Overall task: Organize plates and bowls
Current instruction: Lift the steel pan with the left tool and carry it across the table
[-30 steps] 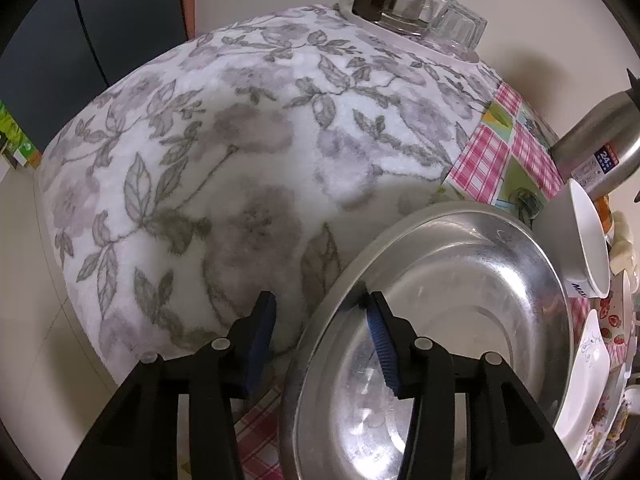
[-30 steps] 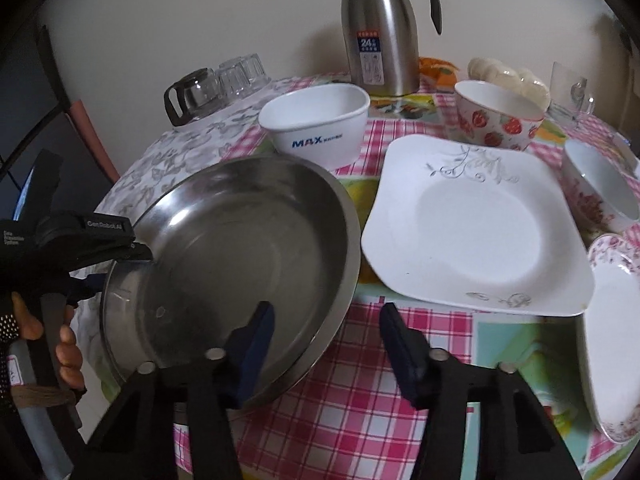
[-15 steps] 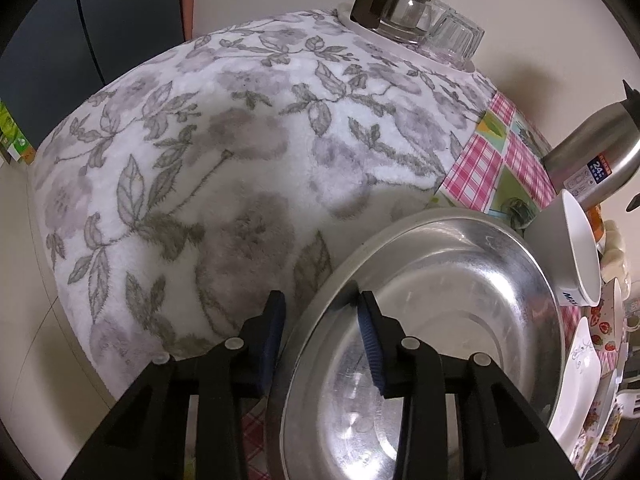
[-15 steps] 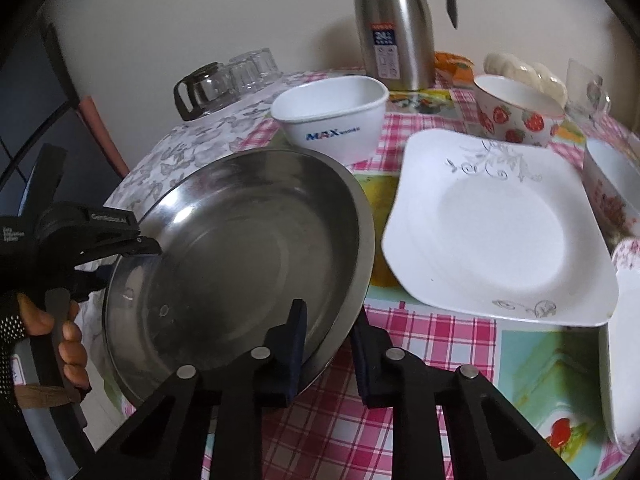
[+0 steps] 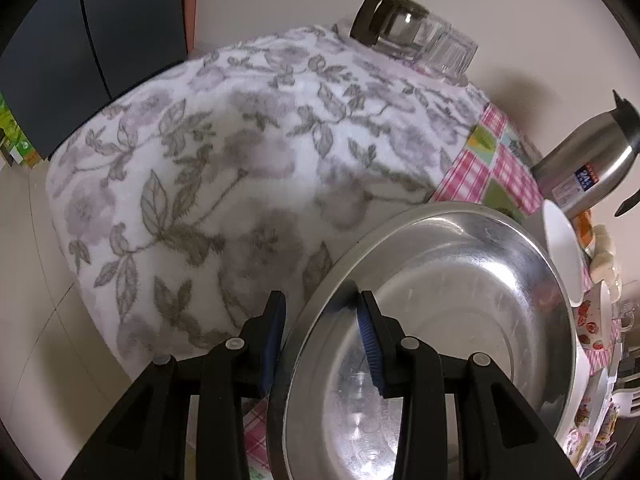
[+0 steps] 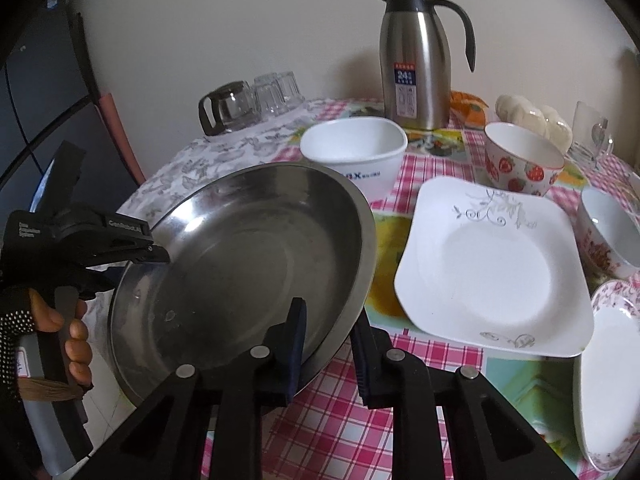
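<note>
White bowl (image 6: 354,152) and square plate (image 6: 492,268) flank steel basin (image 6: 248,256).

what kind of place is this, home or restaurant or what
Most likely a home dining table. A pink checked tablecloth is crowded with unmatched crockery: a strawberry bowl, a square white plate and a steel thermos jug, set against a plain wall.

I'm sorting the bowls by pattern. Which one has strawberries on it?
The strawberry bowl, round with red berries outside, behind the square plate. The square white bowl bears blue lettering; the steel bowl is plain.
</note>
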A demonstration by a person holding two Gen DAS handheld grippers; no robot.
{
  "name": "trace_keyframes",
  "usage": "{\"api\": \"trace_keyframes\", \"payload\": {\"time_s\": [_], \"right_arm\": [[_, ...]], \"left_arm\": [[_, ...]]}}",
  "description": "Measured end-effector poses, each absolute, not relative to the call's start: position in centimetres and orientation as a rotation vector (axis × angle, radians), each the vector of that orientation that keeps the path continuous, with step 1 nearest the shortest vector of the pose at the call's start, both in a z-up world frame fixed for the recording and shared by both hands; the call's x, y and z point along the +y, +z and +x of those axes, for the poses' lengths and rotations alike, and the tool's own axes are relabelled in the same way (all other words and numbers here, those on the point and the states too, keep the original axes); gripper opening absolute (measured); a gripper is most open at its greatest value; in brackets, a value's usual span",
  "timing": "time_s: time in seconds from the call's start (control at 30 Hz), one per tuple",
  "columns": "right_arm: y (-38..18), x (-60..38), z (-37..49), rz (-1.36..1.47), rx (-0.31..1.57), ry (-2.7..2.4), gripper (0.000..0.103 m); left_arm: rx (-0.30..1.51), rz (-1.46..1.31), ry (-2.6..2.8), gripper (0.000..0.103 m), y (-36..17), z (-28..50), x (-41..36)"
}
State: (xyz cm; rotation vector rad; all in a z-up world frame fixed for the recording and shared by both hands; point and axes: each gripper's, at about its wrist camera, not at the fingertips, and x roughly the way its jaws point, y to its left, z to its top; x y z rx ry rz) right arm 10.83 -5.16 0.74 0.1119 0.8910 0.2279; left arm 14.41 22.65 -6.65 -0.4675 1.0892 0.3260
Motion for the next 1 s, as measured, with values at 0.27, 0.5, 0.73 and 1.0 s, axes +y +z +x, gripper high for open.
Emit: {"api": "trace_keyframes", "payload": {"time_s": [0.27,0.5,0.73,1.0], "right_arm": [[2.6,-6.3,10.1,0.11,0.834,0.231,0.023],[3.8,-8.8,9.8,0.108,0.807,0.199,0.023],[4.2,-12.4,9.7,0.141,0.81,0.149,0.023],[4.6,-16.8,8.9,0.156,0.805,0.092,0.023]], "left_arm": [[1.036,-0.442,0.304,0.038,-4.1,14.0,21.1],[1.012,-0.399,0.264,0.038,-2.6,13.9,17.9],[1.017,-0.358,0.215,0.038,-2.1,14.3,13.9],[1.024,-0.303,0.148,0.038,-2.0,14.5,8.8]]}}
